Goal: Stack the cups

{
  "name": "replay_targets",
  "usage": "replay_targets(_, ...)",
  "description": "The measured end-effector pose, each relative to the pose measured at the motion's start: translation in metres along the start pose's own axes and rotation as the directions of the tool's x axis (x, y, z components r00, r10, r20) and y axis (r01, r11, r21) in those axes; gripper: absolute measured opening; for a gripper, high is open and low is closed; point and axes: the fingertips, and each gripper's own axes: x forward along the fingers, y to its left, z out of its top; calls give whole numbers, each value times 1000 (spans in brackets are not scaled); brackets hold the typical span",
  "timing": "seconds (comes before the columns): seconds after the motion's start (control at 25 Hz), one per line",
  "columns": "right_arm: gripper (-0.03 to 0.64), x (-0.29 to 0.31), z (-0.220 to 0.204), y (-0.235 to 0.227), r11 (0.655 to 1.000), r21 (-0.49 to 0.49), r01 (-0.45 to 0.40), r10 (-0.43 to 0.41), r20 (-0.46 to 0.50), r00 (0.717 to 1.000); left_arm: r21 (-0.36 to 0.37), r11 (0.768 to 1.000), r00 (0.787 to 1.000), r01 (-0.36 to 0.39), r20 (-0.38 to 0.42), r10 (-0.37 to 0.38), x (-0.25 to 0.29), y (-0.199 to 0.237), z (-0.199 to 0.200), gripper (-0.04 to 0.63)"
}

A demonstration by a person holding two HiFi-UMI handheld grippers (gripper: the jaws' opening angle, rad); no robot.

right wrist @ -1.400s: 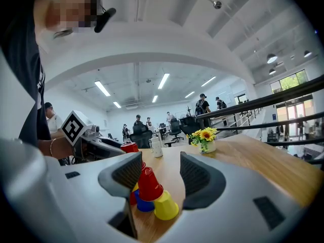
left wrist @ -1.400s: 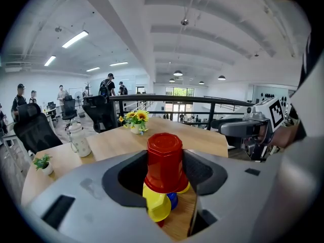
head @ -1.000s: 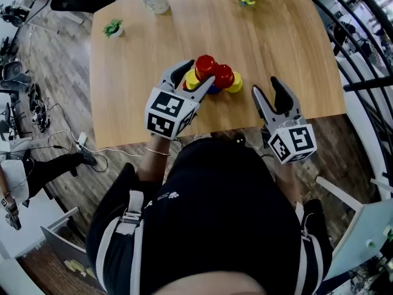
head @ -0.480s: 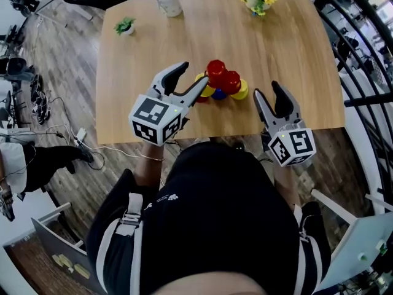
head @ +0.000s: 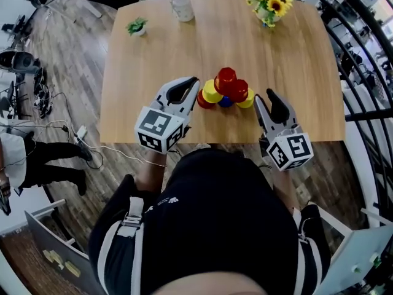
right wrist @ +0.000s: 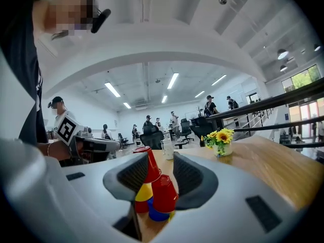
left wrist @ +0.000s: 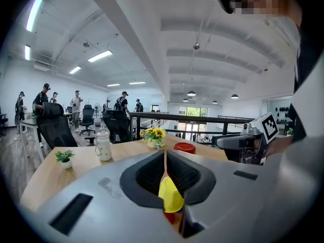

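Cups: a tight cluster (head: 226, 92) stands mouth-down near the front edge of the desk (head: 147, 60), between the two grippers. It holds red, yellow and blue cups, with one top red cup (head: 226, 76) perched on the rest.
Left gripper (head: 196, 82): the fingers are clenched tip to tip with nothing between them. The near yellow cup (left wrist: 171, 196) shows just past the tips.
Right gripper (head: 266, 97): the fingers are released and spread, and they hold nothing. In its own view the cluster is framed in the gap but lies beyond the tips.
Bearing from left fingers: in the head view the cluster lies at about 3 o'clock, just beside the tips.
Bearing from right fingers: the cluster lies at about 10 o'clock, near but clearly apart.
Cup axis: each cup stands upright, so a level, sideways approach would put the fingers across a cup's wall.
Nearer hand: the left looks closer to the yellow cup, though it would have to open first. The right is already open for the red cup on its side.
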Motion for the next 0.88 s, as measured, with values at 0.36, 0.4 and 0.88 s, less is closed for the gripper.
replay_targets(0.36,30,10,-9,9,999,-7,-31,31,-27,999,21,999,998,-45,-35,46,-8,9,-18,26)
replay_targets(0.4,7,11,-9,10,999,-7,-38,38,-29,999,19,998,998,-55,-31,56,-10,12,-18,26)
replay_targets(0.88,5,18,-8,17,997,-4,-78,78,-25,997,18,992,992,-123,-19,123,-23,27,-16,26)
